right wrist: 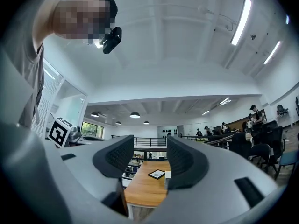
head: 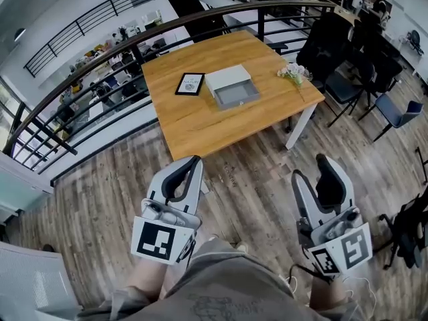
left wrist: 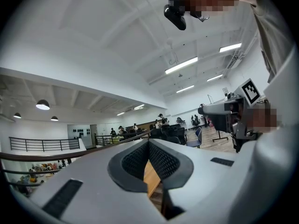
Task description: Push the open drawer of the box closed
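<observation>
The white box [head: 228, 80] sits mid-table on the wooden table [head: 200, 122], its grey drawer [head: 237, 95] pulled out toward me. Both grippers hang low over the floor, well short of the table. My left gripper [head: 192, 160] has its tips touching, shut on nothing. My right gripper [head: 319, 169] stands open with nothing between its fingers. In the right gripper view, the right gripper [right wrist: 150, 157] frames the table [right wrist: 142, 192] and a sliver of the box [right wrist: 168, 174] shows beside the right pad. In the left gripper view, the left gripper [left wrist: 148, 146] shows only a strip of table below its closed tips.
A black-framed tablet [head: 190, 83] lies left of the box and a small flower bunch [head: 294, 73] lies near the table's right edge. A curved black railing [head: 134, 42] runs behind the table. Dark office chairs [head: 334, 52] stand at the right. Wooden floor lies between me and the table.
</observation>
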`<state>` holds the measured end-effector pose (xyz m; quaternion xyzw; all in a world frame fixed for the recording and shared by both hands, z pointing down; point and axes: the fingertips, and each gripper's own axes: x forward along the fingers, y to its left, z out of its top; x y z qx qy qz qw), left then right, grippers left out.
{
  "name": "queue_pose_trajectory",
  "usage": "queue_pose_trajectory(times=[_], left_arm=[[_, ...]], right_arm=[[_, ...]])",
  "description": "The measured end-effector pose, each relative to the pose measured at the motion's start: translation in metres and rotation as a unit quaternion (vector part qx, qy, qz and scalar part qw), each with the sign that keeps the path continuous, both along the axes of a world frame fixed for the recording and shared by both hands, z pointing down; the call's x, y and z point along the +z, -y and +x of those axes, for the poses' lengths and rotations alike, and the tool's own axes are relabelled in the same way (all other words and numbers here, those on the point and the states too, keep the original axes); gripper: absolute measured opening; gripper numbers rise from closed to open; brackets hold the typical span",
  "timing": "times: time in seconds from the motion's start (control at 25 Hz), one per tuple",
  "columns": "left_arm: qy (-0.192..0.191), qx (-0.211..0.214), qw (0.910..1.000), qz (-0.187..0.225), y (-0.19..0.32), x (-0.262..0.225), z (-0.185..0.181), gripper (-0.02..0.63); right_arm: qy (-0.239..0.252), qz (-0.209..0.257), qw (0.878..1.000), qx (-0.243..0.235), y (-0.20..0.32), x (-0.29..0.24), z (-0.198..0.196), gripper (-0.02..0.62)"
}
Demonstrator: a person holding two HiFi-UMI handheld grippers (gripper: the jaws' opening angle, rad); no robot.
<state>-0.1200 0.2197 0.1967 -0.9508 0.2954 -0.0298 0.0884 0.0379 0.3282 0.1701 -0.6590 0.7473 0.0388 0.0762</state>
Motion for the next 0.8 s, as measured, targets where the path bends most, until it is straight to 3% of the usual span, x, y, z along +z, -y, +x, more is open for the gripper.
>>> queue_pose_trajectory(times=[0.36,0.8], left_arm=[[-0.003,-0.008,1.0000,-0.004,0.015,0.008,0.008,0.015],[-0.005,-0.011,0.9992,-0.037,0.099,0.047,0.027,0.015]], right_arm=[[-0.006,-0.026,1.000,-0.008,0.016,0.015,0.012,0.219],[-0.014,-0.082,0.996,-0.011,0.103,0.061,0.035,0.219]])
